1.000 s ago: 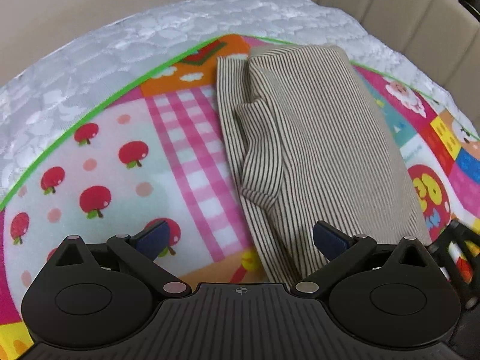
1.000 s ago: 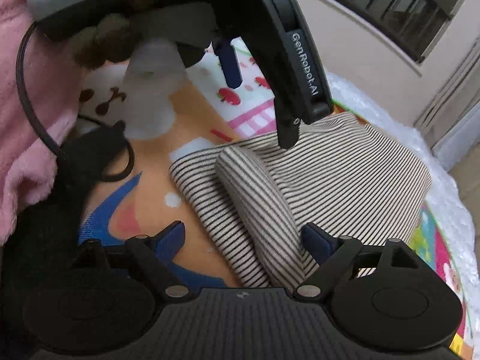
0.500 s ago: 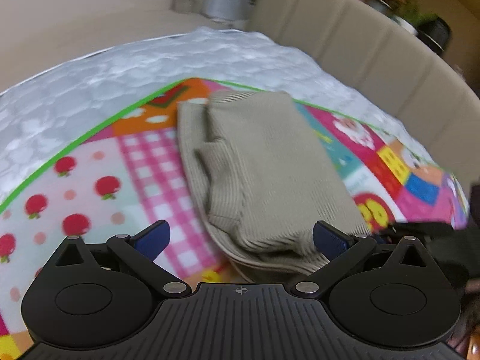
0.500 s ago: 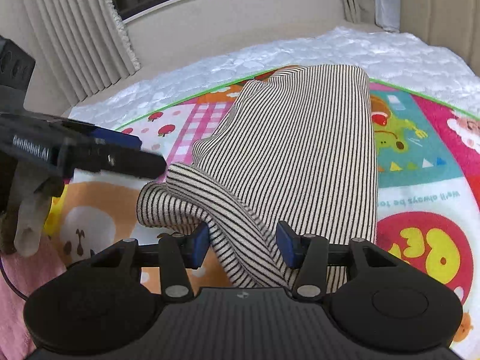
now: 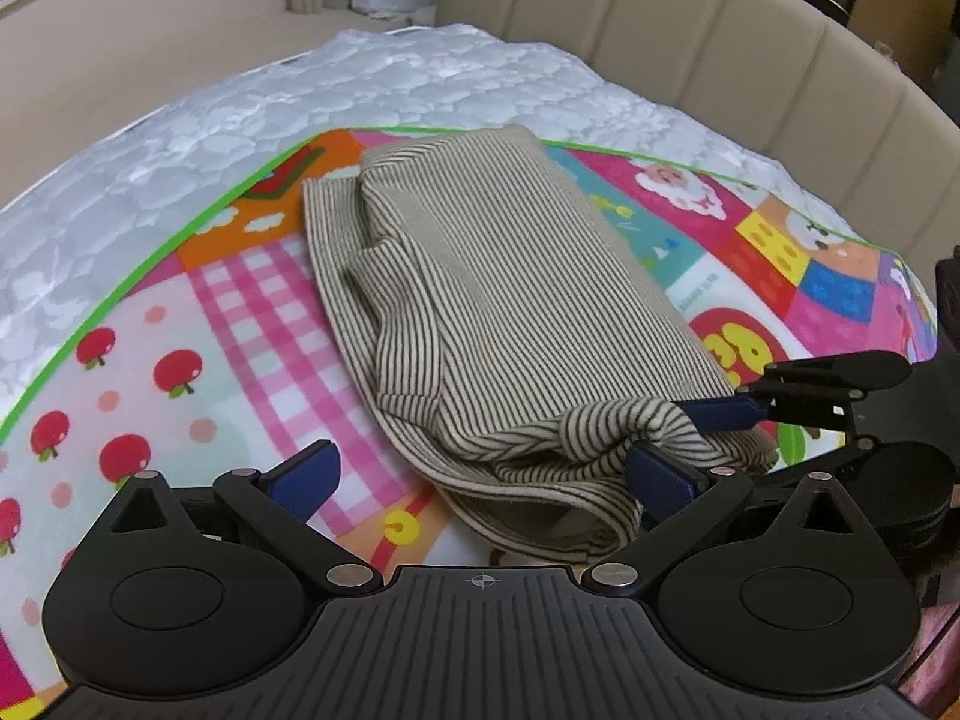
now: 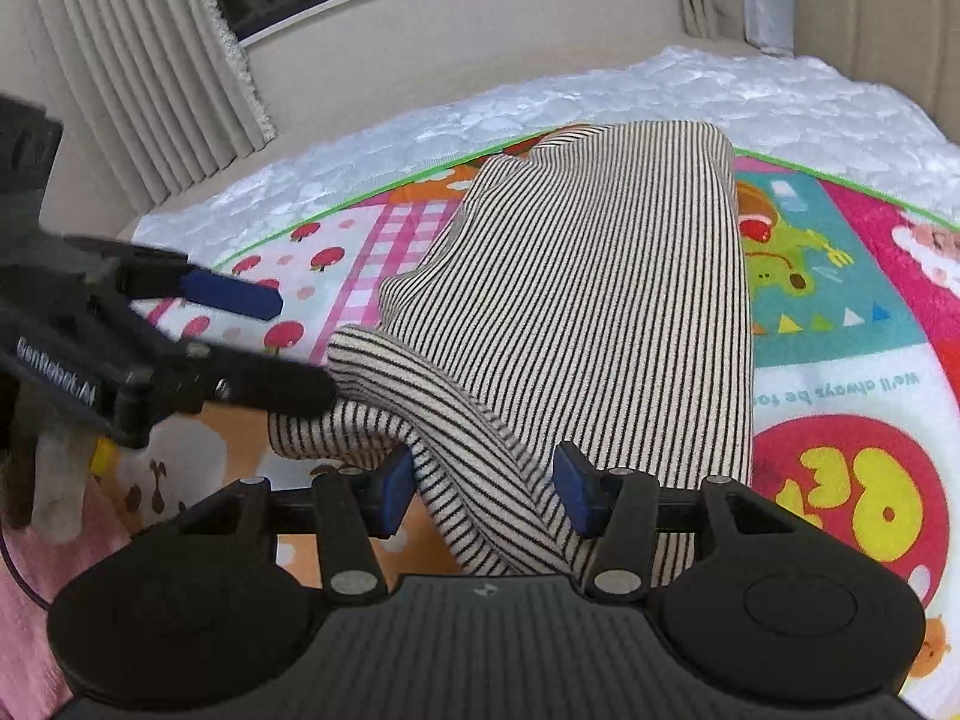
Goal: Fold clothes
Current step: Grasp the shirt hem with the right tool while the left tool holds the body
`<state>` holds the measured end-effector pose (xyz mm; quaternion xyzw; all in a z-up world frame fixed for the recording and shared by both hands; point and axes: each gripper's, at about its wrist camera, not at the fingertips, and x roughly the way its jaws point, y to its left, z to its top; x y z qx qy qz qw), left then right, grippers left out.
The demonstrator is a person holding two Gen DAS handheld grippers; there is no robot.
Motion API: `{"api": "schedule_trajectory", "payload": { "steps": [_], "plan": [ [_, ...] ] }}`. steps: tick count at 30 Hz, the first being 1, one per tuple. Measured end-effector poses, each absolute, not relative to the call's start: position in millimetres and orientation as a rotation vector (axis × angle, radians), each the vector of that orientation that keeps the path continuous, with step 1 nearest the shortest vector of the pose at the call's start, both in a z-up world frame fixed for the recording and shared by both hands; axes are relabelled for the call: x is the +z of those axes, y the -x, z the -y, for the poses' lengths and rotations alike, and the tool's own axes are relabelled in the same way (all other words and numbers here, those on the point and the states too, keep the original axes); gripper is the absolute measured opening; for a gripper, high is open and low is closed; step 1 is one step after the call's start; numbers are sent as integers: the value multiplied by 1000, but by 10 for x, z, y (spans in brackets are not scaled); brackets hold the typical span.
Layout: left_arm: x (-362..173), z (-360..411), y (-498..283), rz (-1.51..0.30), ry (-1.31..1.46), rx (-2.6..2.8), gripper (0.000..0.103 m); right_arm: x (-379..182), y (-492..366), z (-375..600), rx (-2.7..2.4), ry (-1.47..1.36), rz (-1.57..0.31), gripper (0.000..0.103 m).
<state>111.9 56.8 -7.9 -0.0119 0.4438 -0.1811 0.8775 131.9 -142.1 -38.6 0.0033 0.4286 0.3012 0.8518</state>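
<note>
My right claw (image 6: 486,489) is pinching the near end of the striped garment (image 6: 600,300), a raised ridge of cloth between its pads. The garment is lying partly folded lengthwise on the play mat (image 5: 240,324) on the bed. My left claw (image 5: 480,468) is hanging spread just over the near hem, gripping nothing. I'm judging a fold of this end: keep the pinch firm, catch every layer, carry it straight, don't drag the mat.

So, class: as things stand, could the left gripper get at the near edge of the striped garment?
Probably yes: the left gripper is open, the striped garment lies just ahead between its fingers, nothing blocking.
</note>
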Motion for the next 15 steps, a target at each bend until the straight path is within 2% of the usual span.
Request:
{"api": "schedule_trajectory", "payload": {
  "steps": [5,15],
  "plan": [
    [-76,-463,-1060,-929,-23,-449,103,-414,-1424,1547,613,-139,-949,49],
    [-293,-335,-1174,-1017,-116,-374,103,-388,-1339,1467,633,-44,-907,54]
  ]
}}
